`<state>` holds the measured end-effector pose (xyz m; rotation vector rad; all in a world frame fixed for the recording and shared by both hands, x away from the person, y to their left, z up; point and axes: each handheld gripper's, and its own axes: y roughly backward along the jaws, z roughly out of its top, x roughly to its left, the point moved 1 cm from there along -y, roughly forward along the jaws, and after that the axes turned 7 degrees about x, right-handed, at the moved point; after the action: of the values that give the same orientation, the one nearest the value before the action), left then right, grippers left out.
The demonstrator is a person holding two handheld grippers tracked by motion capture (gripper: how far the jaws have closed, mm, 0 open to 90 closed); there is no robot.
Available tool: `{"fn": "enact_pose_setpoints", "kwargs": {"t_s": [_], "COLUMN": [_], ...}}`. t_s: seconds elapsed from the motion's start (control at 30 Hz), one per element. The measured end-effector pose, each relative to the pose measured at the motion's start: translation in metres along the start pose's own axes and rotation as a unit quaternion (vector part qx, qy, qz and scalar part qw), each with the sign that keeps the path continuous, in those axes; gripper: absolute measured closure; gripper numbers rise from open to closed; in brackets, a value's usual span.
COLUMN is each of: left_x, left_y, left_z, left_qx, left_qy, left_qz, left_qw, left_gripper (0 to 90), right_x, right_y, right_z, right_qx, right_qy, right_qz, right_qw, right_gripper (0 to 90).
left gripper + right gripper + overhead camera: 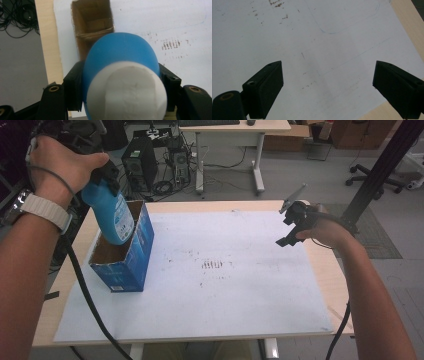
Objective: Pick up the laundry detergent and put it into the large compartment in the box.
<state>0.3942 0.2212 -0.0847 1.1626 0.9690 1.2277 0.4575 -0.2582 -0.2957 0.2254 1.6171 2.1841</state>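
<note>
Office lab: desks (235,126), computer tower (138,162)

Black tongs (328,91) with brass-coloured screws, black trailing cables, perhaps a whitish watch strap (46,211)

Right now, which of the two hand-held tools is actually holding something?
The left tool: its jaws clamp the blue bottle over the open blue box. The right tool is open over the white sheet.

The left gripper (107,180) sits in the upper left of the high view, its forearm rising along the left edge with a pale watch strap at the wrist, and its jaws are clamped on both sides of a blue bottle (111,215). The right gripper (292,225) hangs at the right of centre, tilted downward, its forearm entering from the lower right corner. Its jaws stand wide apart with nothing between them.
</note>
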Motion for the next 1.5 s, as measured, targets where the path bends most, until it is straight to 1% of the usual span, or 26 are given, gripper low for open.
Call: {"fn": "enact_pose_setpoints", "kwargs": {"t_s": [0.3,0.4,0.43,0.47,0.53,0.67,0.77,0.8,0.9,0.93,1.17,1.23,1.27,1.33,1.43,1.47,1.5], "left_x": [0.010,0.013,0.014,0.014,0.016,0.020,0.021,0.023,0.025,0.027,0.028,0.030,0.030,0.031,0.032,0.032,0.031], "left_y": [-0.007,-0.014,-0.016,-0.016,-0.021,-0.026,-0.030,-0.033,-0.037,-0.041,-0.053,-0.059,-0.059,-0.064,-0.075,-0.075,-0.078], "left_z": [-0.001,0.000,0.000,0.000,0.001,0.002,0.002,0.002,0.002,0.002,0.002,0.001,0.001,0.001,0.001,0.001,0.001], "left_qx": [-0.004,-0.001,0.003,0.003,0.005,0.005,0.003,0.005,0.002,0.002,0.005,0.002,0.002,0.004,0.005,0.005,0.006], "left_qy": [0.011,0.016,0.015,0.015,0.016,0.020,0.016,0.017,0.019,0.021,0.019,0.022,0.022,0.023,0.023,0.023,0.023], "left_qz": [0.007,0.009,0.009,0.009,0.012,0.010,0.011,0.009,0.007,0.004,0.009,0.006,0.006,0.005,0.007,0.007,0.007], "left_qw": [0.9999,0.9998,0.9998,0.9998,0.9998,0.9997,0.9998,0.9998,0.9998,0.9998,0.9998,0.9997,0.9997,0.9997,0.9997,0.9997,0.9997], "left_gripper": [37.3,37.3,37.2,37.3,37.3,37.2,37.2,37.2,37.3,37.2,37.3,37.2,37.2,37.3,37.2,37.2,37.2], "right_x": [0.000,-0.001,0.000,0.000,0.000,-0.001,-0.001,-0.002,-0.002,-0.002,-0.001,-0.001,-0.001,-0.001,-0.002,-0.002,-0.002], "right_y": [-0.001,-0.002,-0.002,-0.002,-0.003,-0.005,-0.005,-0.005,-0.006,-0.006,-0.007,-0.007,-0.007,-0.007,-0.006,-0.006,-0.006], "right_z": [-0.001,-0.001,-0.001,-0.001,-0.001,-0.001,-0.002,-0.002,-0.003,-0.003,-0.002,-0.003,-0.003,-0.004,-0.004,-0.004,-0.004], "right_qx": [0.002,0.004,0.004,0.004,0.004,0.007,0.008,0.008,0.008,0.008,0.009,0.011,0.011,0.011,0.012,0.012,0.012], "right_qy": [-0.002,-0.003,-0.003,-0.003,-0.004,-0.003,-0.005,-0.006,-0.007,-0.007,-0.007,-0.008,-0.008,-0.009,-0.009,-0.009,-0.010], "right_qz": [-0.001,0.001,0.001,0.001,0.002,0.004,0.003,0.003,0.003,0.003,0.004,0.004,0.004,0.004,0.003,0.003,0.002], "right_qw": [1.0000,1.0000,1.0000,1.0000,1.0000,1.0000,1.0000,0.9999,0.9999,0.9999,0.9999,0.9999,0.9999,0.9999,0.9999,0.9999,0.9999], "right_gripper": [9.7,9.8,9.7,9.7,9.6,9.6,9.6,9.6,9.6,9.6,9.6,9.6,9.6,9.6,9.6,9.6,9.6]}}
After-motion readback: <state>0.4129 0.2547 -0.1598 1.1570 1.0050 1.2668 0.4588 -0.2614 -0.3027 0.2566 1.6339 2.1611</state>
